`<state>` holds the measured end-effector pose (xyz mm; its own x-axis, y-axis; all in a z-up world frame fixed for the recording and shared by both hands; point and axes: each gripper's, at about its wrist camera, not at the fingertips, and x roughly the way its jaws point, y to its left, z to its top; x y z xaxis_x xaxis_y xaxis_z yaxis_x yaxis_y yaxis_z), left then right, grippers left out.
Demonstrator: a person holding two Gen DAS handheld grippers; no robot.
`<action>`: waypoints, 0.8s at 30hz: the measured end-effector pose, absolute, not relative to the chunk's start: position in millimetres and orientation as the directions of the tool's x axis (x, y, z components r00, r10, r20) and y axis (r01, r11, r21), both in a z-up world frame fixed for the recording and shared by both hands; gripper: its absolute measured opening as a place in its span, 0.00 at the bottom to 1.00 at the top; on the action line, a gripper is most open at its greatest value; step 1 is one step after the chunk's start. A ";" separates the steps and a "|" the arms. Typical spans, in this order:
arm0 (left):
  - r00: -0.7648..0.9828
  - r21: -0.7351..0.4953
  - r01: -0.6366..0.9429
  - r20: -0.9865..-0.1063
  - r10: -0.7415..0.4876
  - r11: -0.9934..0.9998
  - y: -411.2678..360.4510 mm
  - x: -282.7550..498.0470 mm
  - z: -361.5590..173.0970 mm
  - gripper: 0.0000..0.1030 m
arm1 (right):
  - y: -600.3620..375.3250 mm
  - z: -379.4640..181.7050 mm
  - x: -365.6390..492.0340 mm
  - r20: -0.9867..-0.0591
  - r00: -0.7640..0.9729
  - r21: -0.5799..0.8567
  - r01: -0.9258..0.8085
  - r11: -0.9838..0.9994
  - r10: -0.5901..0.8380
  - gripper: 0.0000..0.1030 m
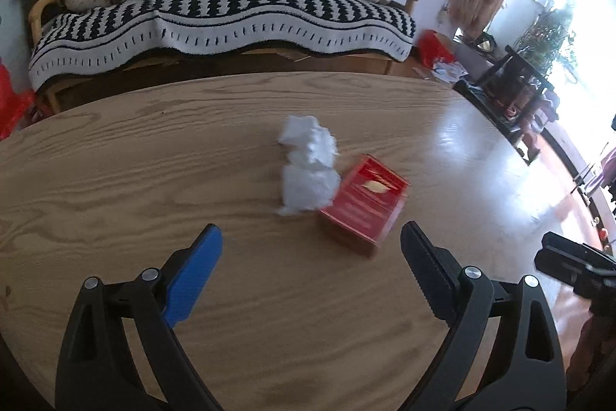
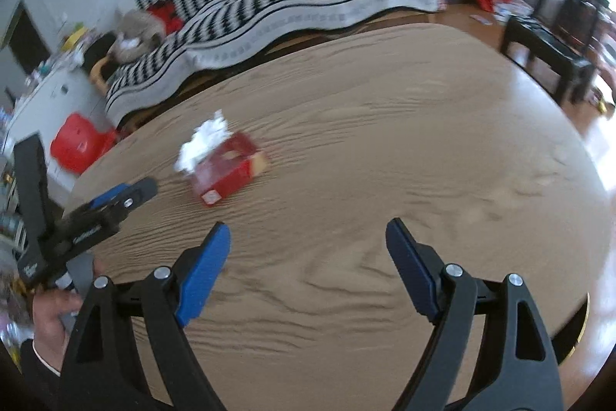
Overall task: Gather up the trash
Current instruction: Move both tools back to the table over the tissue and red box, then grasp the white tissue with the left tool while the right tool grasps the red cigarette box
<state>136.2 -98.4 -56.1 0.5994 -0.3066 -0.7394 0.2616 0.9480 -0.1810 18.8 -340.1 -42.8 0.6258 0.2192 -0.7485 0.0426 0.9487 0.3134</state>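
Fingers (image 1: 192, 272) of both grippers spread, empty, angled down over table (image 1: 115, 180), crumpled tissue (image 1: 308, 168) touching red box (image 1: 365, 203)

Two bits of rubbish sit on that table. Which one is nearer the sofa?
The crumpled white tissue. It lies on the sofa side of the table, touching the red box, which sits closer to the cameras.

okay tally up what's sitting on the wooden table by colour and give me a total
White: 1, the crumpled tissue
Red: 1, the small red box right beside it
Total: 2 things on the table
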 end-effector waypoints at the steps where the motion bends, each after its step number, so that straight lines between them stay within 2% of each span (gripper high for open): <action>1: 0.596 -0.179 0.266 -0.742 -0.308 0.947 -98.1 142.3 -57.8 0.88 | -332.6 -44.6 24.3 -0.750 0.622 0.311 0.030 0.950 0.226 0.78; 12: 0.571 -0.175 0.272 -0.762 -0.305 0.946 -112.0 188.2 -80.8 0.88 | -313.5 -71.5 73.4 -0.781 0.576 0.306 0.016 0.952 0.242 0.78; 14: 0.564 -0.178 0.275 -0.766 -0.309 0.945 -113.9 193.5 -85.7 0.86 | -310.5 -76.0 79.6 -0.782 0.567 0.309 -0.008 0.951 0.259 0.78; 17: 0.541 -0.187 0.280 -0.779 -0.316 0.942 -112.2 200.5 -94.1 0.71 | -301.5 -80.2 89.2 -0.789 0.552 0.296 -0.040 0.954 0.268 0.78; 19: 0.535 -0.181 0.272 -0.788 -0.305 0.945 -107.6 203.3 -98.6 0.47 | -294.1 -83.6 95.3 -0.790 0.545 0.291 -0.068 0.954 0.280 0.80; 20: 0.530 -0.182 0.266 -0.793 -0.301 0.947 -104.4 204.7 -100.7 0.43 | -290.3 -85.2 98.3 -0.791 0.544 0.286 -0.075 0.955 0.279 0.81; 22: 0.519 -0.185 0.261 -0.801 -0.299 0.947 -99.3 205.8 -105.0 0.21 | -282.9 -88.9 104.9 -0.792 0.539 0.284 -0.091 0.955 0.287 0.81; 24: 0.534 -0.156 0.260 -0.799 -0.277 0.953 -94.6 201.6 -105.6 0.15 | -276.2 -91.8 112.1 -0.793 0.530 0.295 -0.096 0.951 0.299 0.82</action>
<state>201.6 -94.6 -105.6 0.5337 -0.2769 -0.7990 0.2603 0.9528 -0.1563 112.1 -276.2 -91.8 0.5304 0.2994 -0.7931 -0.0959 0.9507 0.2948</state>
